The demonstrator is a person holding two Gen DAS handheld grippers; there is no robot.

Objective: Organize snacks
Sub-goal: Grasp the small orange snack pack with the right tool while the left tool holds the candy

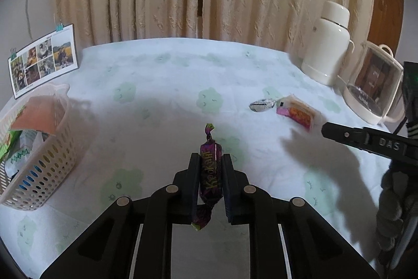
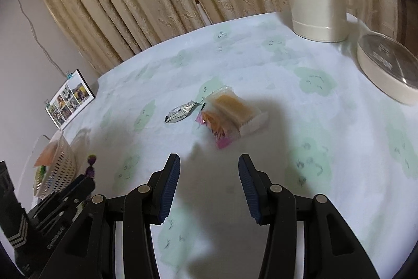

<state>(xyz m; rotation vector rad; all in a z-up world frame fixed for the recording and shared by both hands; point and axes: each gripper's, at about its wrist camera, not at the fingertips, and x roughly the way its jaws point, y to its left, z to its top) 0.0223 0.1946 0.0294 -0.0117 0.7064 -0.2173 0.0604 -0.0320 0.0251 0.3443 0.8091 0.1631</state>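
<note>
The left gripper (image 1: 210,175) hangs level over the table, pinching a purple foil-wrapped candy (image 1: 210,169); the right gripper (image 2: 209,171) hovers spread wide, empty.

Left gripper (image 1: 211,161): jaws drawn in close, clamped on the purple candy (image 1: 210,169), which stands lengthwise between the pads; held above the table. Right gripper (image 2: 209,164): jaws spread wide, nothing between them, blue ribbed pads (image 2: 172,184) facing each other, raised over the table. It shows at the right edge of the left wrist view.
</note>
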